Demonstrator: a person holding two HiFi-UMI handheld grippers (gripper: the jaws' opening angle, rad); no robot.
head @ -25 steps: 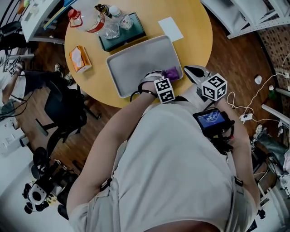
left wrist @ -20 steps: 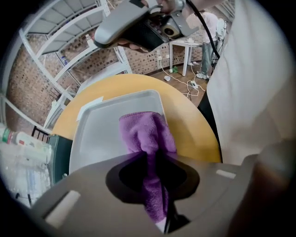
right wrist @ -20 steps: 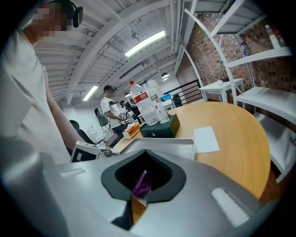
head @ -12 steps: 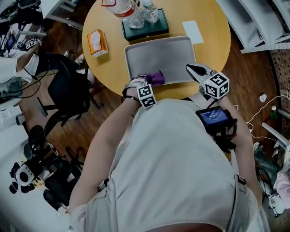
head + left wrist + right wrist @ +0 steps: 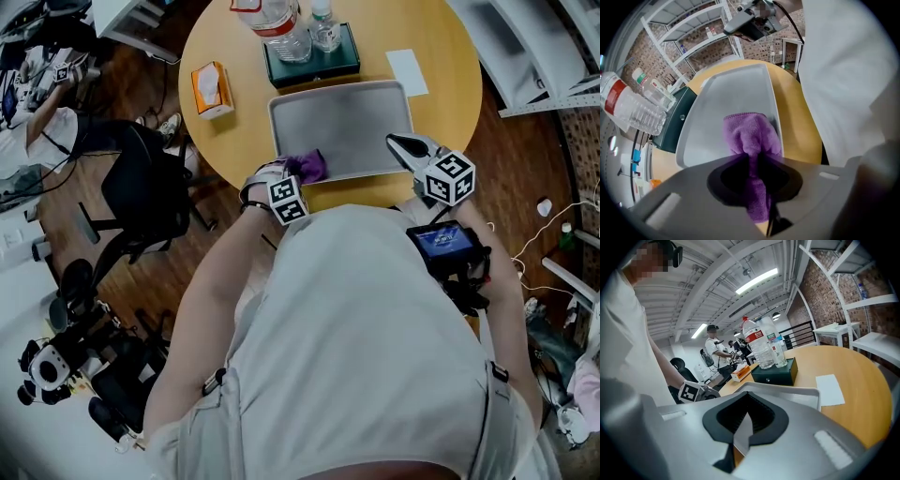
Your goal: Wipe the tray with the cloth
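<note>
A grey metal tray [image 5: 347,122] lies on the round yellow table [image 5: 234,131]. A purple cloth [image 5: 307,167] rests on the tray's near left corner. My left gripper [image 5: 298,176] points steeply down and is shut on it. In the left gripper view the cloth [image 5: 752,136] bunches between the jaws and spreads onto the tray [image 5: 726,101]. My right gripper [image 5: 401,146] is at the tray's near right corner. In the right gripper view its jaws pinch a thin grey strip of the tray rim [image 5: 742,431], and the tray [image 5: 787,392] stretches ahead.
A dark green box [image 5: 311,58] with plastic bottles [image 5: 277,21] stands behind the tray. A white paper [image 5: 408,71] lies at the back right and an orange tissue pack [image 5: 210,89] at the left. A black office chair [image 5: 141,192] stands left of the table.
My left gripper has dragged the purple cloth leftward along the tray's near edge, from the near right corner to the near left corner. The right gripper stays at the tray's right corner.
</note>
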